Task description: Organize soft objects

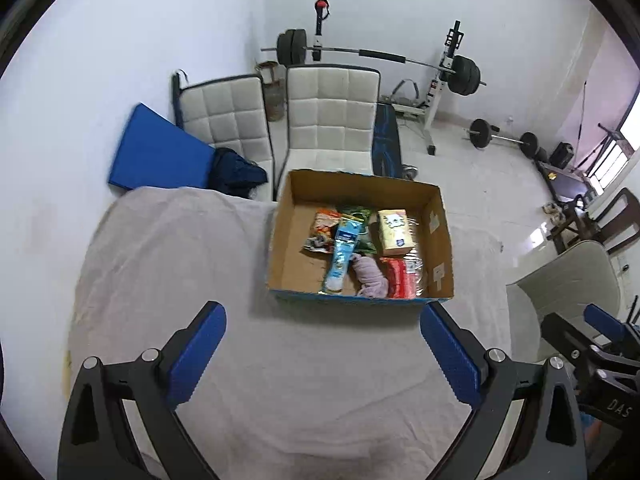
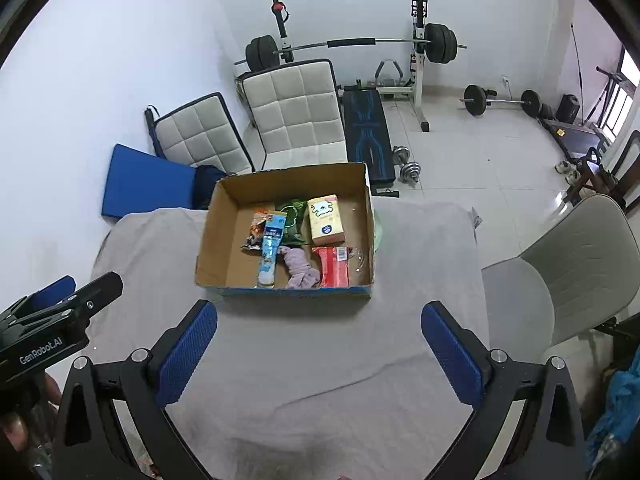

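An open cardboard box [image 1: 288,216] [image 2: 212,236] stands on the far half of the cloth-covered table [image 1: 180,264] [image 2: 160,248]. Inside lie a yellow tissue pack [image 1: 395,231] [image 2: 326,219], a red pack [image 1: 399,278] [image 2: 335,267], a lilac cloth [image 1: 370,274] [image 2: 299,267], a light blue pouch [image 1: 342,256] [image 2: 270,252], a green bag [image 1: 356,214] [image 2: 294,216] and an orange snack bag [image 1: 322,230] [image 2: 256,228]. My left gripper [image 1: 322,322] and right gripper [image 2: 320,320] both hover open above the bare cloth in front of the box, holding nothing.
Two white padded chairs [image 1: 328,120] [image 2: 296,120] and a blue mat [image 1: 156,152] stand behind the table. A grey chair [image 2: 576,264] is at the right. Weight bench and barbells [image 2: 360,44] fill the far floor. Each gripper shows at the other view's edge.
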